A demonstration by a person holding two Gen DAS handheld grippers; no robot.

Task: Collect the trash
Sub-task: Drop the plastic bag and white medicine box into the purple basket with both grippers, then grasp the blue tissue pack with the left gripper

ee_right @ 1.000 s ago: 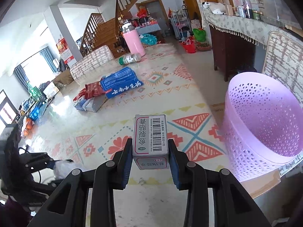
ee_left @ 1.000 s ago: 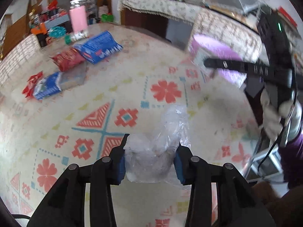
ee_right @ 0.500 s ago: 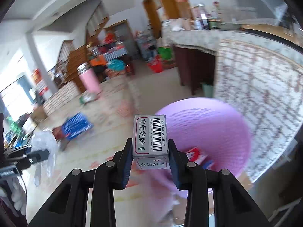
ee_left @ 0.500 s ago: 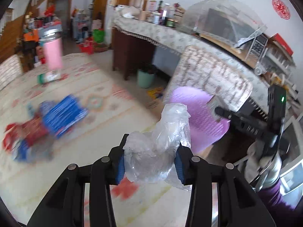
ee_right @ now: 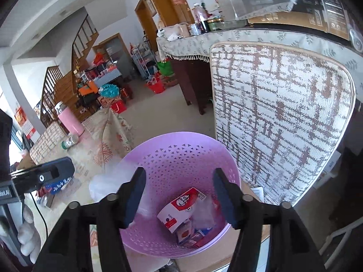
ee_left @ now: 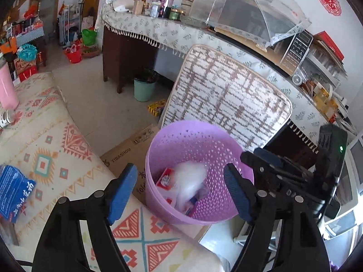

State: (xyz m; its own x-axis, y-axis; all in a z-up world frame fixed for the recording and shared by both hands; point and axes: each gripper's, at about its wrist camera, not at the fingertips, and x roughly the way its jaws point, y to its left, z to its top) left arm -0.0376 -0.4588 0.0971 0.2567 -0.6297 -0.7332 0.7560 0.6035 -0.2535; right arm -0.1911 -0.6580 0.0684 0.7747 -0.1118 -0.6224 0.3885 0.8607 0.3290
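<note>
A purple perforated plastic basket [ee_left: 204,136] [ee_right: 188,145] stands beside the patterned rug. Inside lie a clear plastic bag [ee_left: 190,181], a red-and-white box [ee_right: 179,206] and other small packages. My left gripper [ee_left: 180,192] is open and empty, held over the basket's near side. My right gripper [ee_right: 178,195] is open and empty, directly above the basket. In the left wrist view the right gripper [ee_left: 272,165] shows at the basket's right rim. A blurred clear plastic bag [ee_right: 102,185] hangs at the basket's left rim in the right wrist view.
A blue packet [ee_left: 13,192] lies on the patterned rug [ee_left: 45,149]. A pink flask [ee_right: 68,117] and a green-capped jar [ee_right: 70,140] stand farther off. A woven cushion [ee_left: 226,97] leans behind the basket. Flat cardboard [ee_left: 129,151] lies under it. A cloth-covered table [ee_left: 170,31] runs behind.
Both grippers swung over the purple basket and opened. The plastic bag left my left gripper and the barcode box left my right gripper; both are out of the jaws now.
</note>
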